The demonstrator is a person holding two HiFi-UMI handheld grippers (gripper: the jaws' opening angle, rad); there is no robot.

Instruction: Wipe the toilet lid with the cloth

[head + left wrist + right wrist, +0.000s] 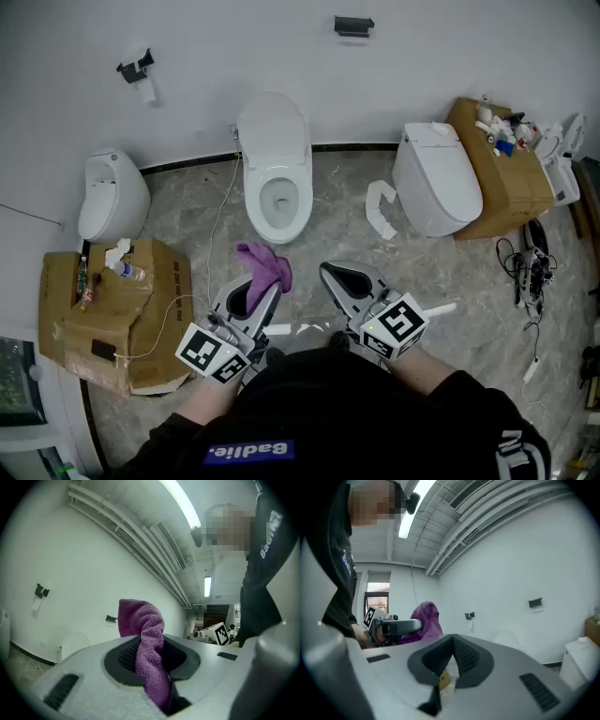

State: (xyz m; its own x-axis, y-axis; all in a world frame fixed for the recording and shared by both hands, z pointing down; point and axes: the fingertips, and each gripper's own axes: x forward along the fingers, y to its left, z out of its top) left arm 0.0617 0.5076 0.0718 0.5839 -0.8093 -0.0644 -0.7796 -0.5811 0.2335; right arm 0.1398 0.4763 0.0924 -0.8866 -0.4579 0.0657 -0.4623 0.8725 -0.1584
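A white toilet stands against the far wall with its lid raised and the bowl open. My left gripper is shut on a purple cloth, held low in front of the toilet and apart from it. In the left gripper view the cloth rises from between the jaws and folds over. My right gripper is beside it, shut, with nothing held. The right gripper view shows its pads meeting, and the cloth to the left.
A white urinal-like fixture and a torn cardboard box with bottles are at the left. A second toilet, another box with items, a loose seat part and cables are at the right.
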